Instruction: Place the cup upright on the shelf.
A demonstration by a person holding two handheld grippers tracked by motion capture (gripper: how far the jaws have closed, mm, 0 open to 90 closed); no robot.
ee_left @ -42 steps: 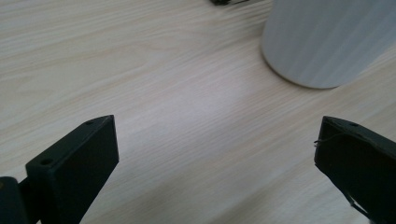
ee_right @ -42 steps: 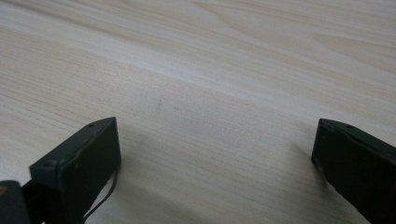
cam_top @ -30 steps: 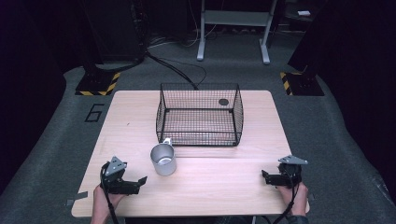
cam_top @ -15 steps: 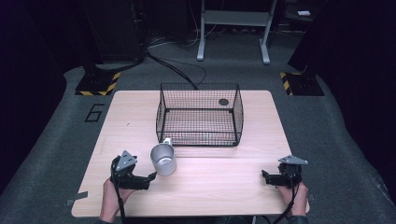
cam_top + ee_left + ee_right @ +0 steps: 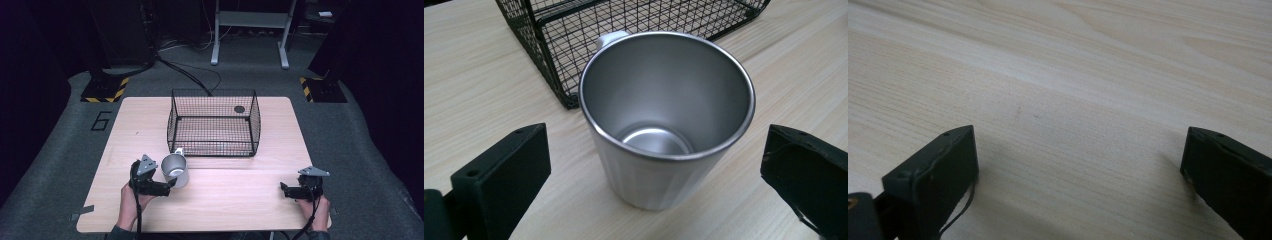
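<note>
A steel mug [image 5: 175, 170] [image 5: 666, 120] stands upright and empty on the wooden table [image 5: 235, 200], just in front of the near left corner of a black wire basket [image 5: 214, 121] [image 5: 574, 30]. Its white handle points toward the basket. My left gripper [image 5: 169, 186] [image 5: 656, 182] is open, its jaws wide apart on either side of the mug's near wall without touching it. My right gripper [image 5: 284, 190] [image 5: 1078, 185] is open low over bare wood near the table's front right corner, with nothing between its jaws.
The basket has a small dark round object [image 5: 239, 109] lying in its far right corner. Beyond the table are a grey floor, a white metal stand [image 5: 248, 30] and yellow-black striped bases [image 5: 105, 90].
My left gripper has moved right and forward from the front left of the table up to the mug. The right gripper and the mug have stayed put.
</note>
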